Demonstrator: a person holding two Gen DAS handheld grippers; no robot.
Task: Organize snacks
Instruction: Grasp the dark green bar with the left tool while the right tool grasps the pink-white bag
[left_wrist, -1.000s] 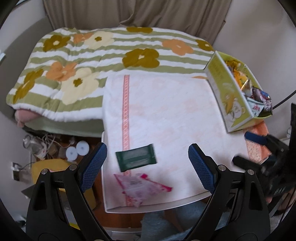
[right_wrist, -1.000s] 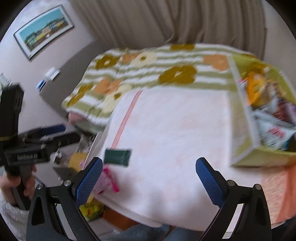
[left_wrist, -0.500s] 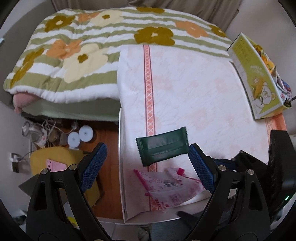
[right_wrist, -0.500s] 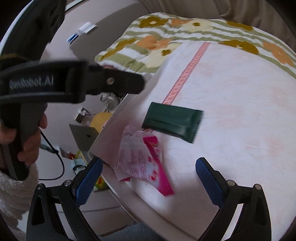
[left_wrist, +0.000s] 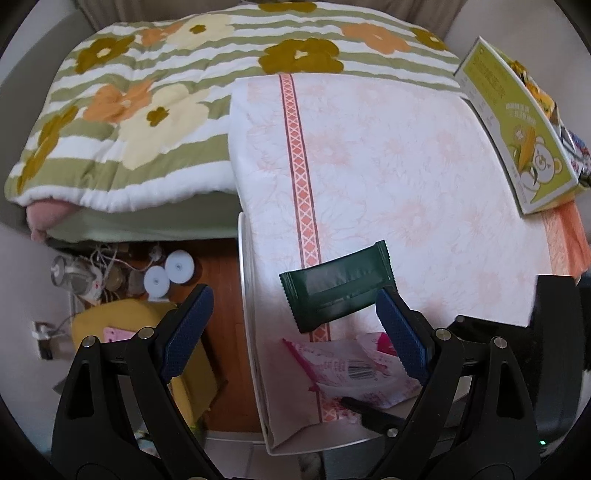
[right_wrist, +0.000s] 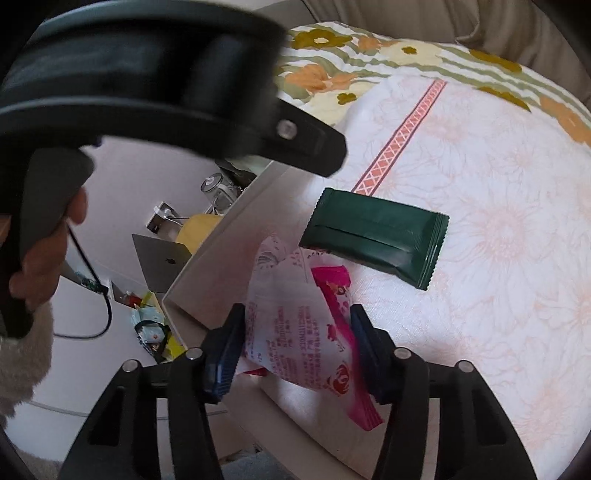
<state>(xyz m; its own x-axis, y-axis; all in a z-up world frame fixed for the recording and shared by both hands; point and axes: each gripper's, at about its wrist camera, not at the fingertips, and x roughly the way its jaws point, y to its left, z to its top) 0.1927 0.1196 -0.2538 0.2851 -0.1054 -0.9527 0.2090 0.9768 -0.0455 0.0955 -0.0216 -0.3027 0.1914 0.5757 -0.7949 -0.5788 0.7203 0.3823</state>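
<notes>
A pink and white snack packet lies at the near edge of the cloth-covered table, and my right gripper is closing on it, with a blue pad pressed to each side. Just beyond it lies a dark green snack bar. In the left wrist view my left gripper hangs open over the green bar, its right finger by the bar's near right corner. The pink packet shows just below. A green snack box holding several packets stands at the far right.
A white cloth with an orange stripe covers the table. A flowered quilt lies behind and to the left. Past the table's left edge are floor clutter, cables and a jar. A person's hand holds the left gripper's handle.
The right gripper came down to the near table edge and shut on the pink packet. The left gripper sank towards the green bar and stays open.
</notes>
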